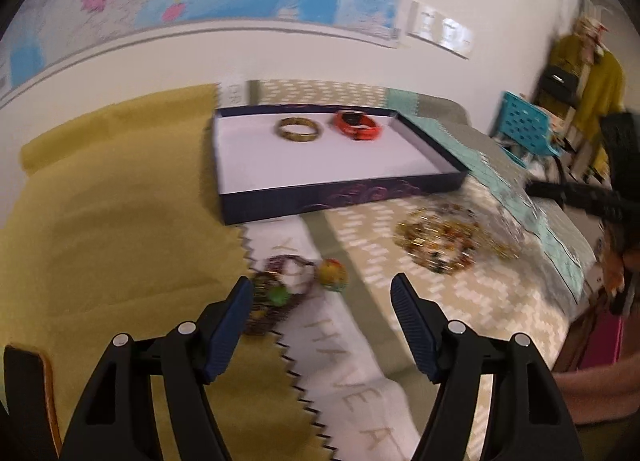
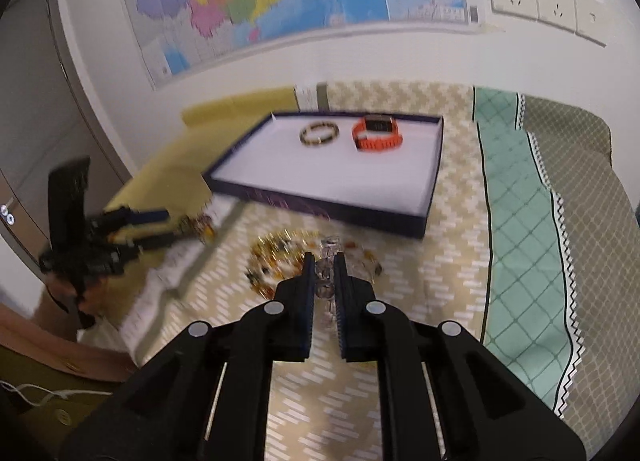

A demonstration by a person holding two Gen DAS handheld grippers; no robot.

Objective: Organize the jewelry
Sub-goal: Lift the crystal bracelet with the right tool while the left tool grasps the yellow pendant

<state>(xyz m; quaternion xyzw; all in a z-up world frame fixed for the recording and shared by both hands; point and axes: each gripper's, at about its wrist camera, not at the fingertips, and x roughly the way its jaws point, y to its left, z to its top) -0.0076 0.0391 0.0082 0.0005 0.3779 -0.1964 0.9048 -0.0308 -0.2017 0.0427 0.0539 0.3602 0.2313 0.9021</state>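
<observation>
A dark shallow box with a white floor holds a gold bangle and an orange watch. My left gripper is open just above a purple bead bracelet with green and yellow balls. My right gripper is shut on a clear bead bracelet, held over a gold and amber bead necklace. The left gripper also shows in the right wrist view.
Patterned cloths cover the surface: yellow at left, beige zigzag in the middle, teal lattice at right. A map hangs on the wall behind. A teal basket stands at the far right.
</observation>
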